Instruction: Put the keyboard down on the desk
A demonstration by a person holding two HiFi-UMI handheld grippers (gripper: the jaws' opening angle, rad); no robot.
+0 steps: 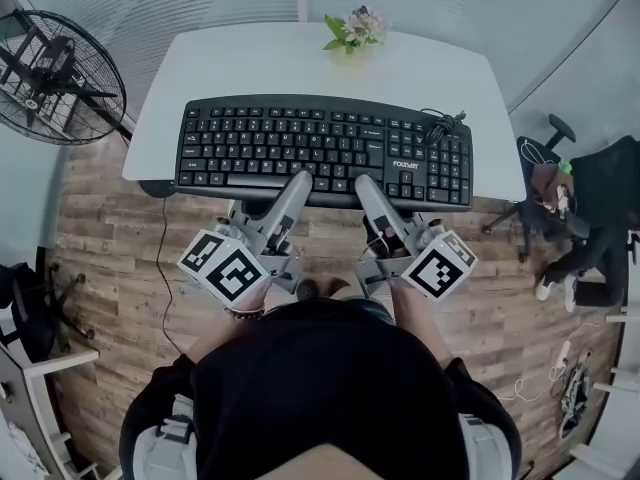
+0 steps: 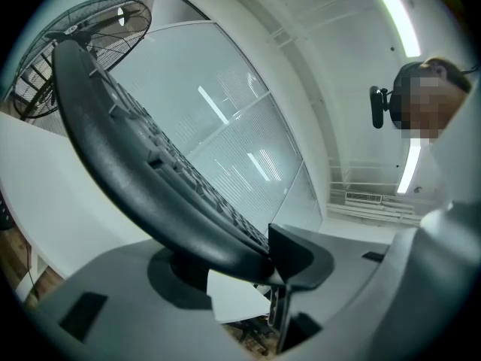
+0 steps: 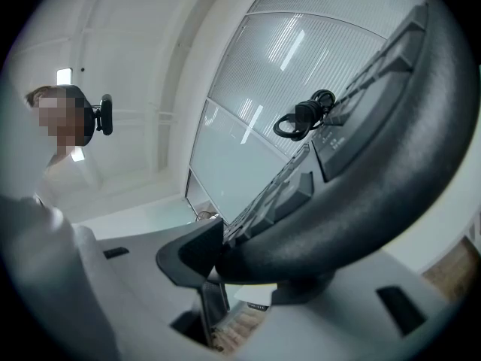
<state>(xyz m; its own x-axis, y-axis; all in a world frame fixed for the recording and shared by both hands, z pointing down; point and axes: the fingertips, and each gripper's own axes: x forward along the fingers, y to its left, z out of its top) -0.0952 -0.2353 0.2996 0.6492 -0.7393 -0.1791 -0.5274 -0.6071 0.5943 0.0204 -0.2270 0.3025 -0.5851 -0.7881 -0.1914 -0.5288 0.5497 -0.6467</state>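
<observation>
A black keyboard (image 1: 320, 148) lies flat across the near half of the white desk (image 1: 300, 63), its front edge reaching past the desk's near edge. Whether it rests on the desktop I cannot tell. My left gripper (image 1: 297, 183) is shut on the front edge left of the middle, and my right gripper (image 1: 367, 188) is shut on it right of the middle. In the left gripper view the keyboard (image 2: 113, 149) is clamped between the jaws of the left gripper (image 2: 248, 265). The right gripper view shows the keyboard (image 3: 376, 171) pinched by the right gripper (image 3: 233, 265). A coiled cable (image 1: 440, 126) lies on the keyboard's far right corner.
A small potted plant (image 1: 355, 30) stands at the desk's far edge. A floor fan (image 1: 60, 63) is left of the desk, and an office chair (image 1: 590, 218) stands to the right on the wooden floor. A thin cable (image 1: 165, 268) trails down the floor on the left.
</observation>
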